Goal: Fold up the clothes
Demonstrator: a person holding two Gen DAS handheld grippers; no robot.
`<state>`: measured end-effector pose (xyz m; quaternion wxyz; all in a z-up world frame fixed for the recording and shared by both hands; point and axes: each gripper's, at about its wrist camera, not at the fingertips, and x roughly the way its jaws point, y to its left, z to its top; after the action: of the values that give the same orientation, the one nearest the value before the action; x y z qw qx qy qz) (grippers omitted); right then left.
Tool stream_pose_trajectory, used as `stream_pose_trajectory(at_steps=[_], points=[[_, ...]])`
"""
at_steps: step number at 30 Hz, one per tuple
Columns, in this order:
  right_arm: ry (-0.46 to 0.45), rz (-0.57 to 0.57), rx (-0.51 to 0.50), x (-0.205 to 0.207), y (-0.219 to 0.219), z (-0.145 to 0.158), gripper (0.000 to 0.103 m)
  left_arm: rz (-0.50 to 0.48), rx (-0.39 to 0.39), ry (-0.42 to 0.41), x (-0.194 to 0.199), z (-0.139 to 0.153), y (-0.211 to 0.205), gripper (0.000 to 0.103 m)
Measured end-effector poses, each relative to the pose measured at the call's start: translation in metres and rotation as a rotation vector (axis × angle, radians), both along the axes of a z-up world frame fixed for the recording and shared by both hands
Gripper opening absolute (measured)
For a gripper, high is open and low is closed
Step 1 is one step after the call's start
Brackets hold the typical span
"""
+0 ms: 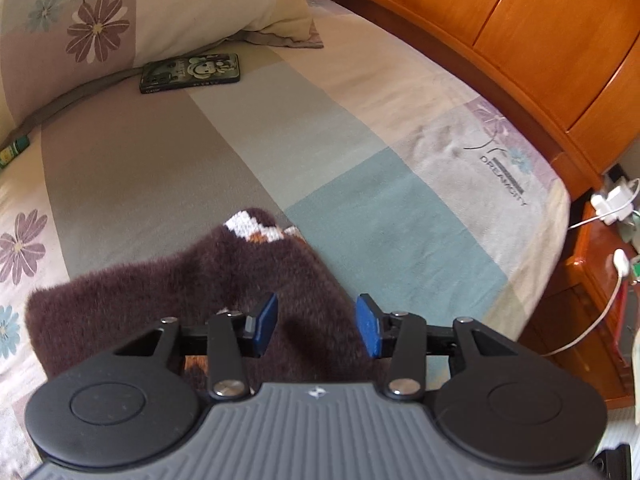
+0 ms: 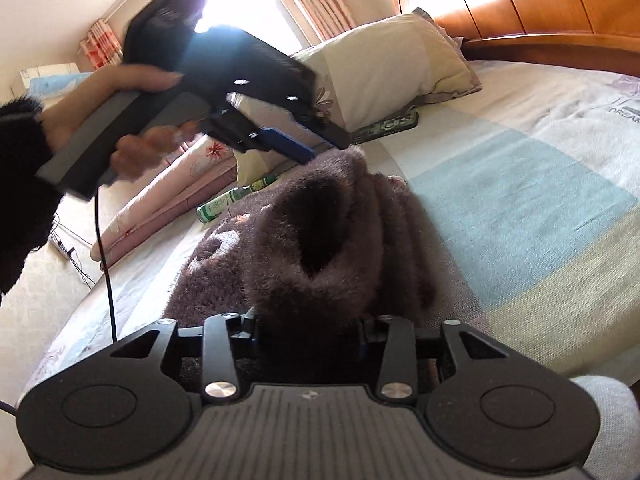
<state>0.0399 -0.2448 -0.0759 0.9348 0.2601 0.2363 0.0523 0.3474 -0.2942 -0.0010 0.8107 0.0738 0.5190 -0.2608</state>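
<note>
Right wrist view: right tongs (image 2: 306, 330) clenched on a bunched ridge of the fuzzy brown sweater (image 2: 332, 236), lifting it off the bed (image 2: 520, 200). Beyond, left tongs (image 1: 316, 326) spread wide, released, hovering over the sweater's far end. Risk: thick pile slips free, and the fold collapses.

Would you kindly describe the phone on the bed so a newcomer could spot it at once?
Start at the big floral pillow by the wooden headboard. Just below its lower edge, flat on the patchwork bedsheet, lies the dark green rectangular phone case, alone in bearing a cartoon monkey face.
</note>
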Motion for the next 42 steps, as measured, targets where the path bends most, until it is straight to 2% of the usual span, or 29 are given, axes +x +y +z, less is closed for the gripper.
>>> stream_pose_trajectory(at_steps=[3, 7, 10, 13, 15, 20, 23, 26, 28, 32, 38, 42], points=[[-0.010, 0.015, 0.003, 0.000, -0.002, 0.002, 0.062, -0.011, -0.017, -0.009, -0.011, 0.007, 0.015, 0.047], [-0.020, 0.047, 0.058, -0.001, -0.009, 0.004, 0.073, -0.027, -0.025, -0.039, -0.026, 0.017, 0.033, 0.053], [0.010, 0.077, 0.119, -0.001, -0.018, 0.002, 0.075, -0.033, -0.045, -0.053, -0.038, 0.020, 0.047, 0.053], [0.019, 0.089, 0.091, -0.006, -0.019, 0.009, 0.076, -0.035, -0.077, -0.060, -0.049, 0.021, 0.062, 0.057], [0.017, 0.094, 0.083, -0.009, -0.022, 0.013, 0.081, -0.033, -0.100, -0.064, -0.056, 0.020, 0.071, 0.061], [0.045, 0.094, 0.119, -0.005, -0.030, 0.011, 0.086, -0.007, -0.162, -0.056, -0.077, 0.004, 0.093, 0.061], [0.056, 0.120, 0.145, 0.004, -0.028, 0.008, 0.086, 0.000, -0.160, -0.071, -0.093, -0.006, 0.103, 0.061], [0.060, 0.160, 0.221, 0.018, -0.034, 0.004, 0.089, 0.002, -0.168, -0.051, -0.104, -0.018, 0.114, 0.064], [0.088, 0.175, 0.290, 0.031, -0.044, -0.002, 0.101, 0.017, -0.174, -0.025, -0.107, -0.027, 0.123, 0.067], [0.109, 0.241, 0.480, 0.055, -0.071, -0.011, 0.102, 0.069, -0.189, 0.007, -0.108, -0.040, 0.137, 0.068], [0.203, 0.336, 0.552, 0.110, -0.092, -0.016, 0.103, 0.144, -0.276, 0.028, -0.114, -0.048, 0.149, 0.071], [0.245, 0.415, 0.590, 0.148, -0.091, -0.025, 0.103, 0.221, -0.300, 0.035, -0.124, -0.061, 0.156, 0.071]])
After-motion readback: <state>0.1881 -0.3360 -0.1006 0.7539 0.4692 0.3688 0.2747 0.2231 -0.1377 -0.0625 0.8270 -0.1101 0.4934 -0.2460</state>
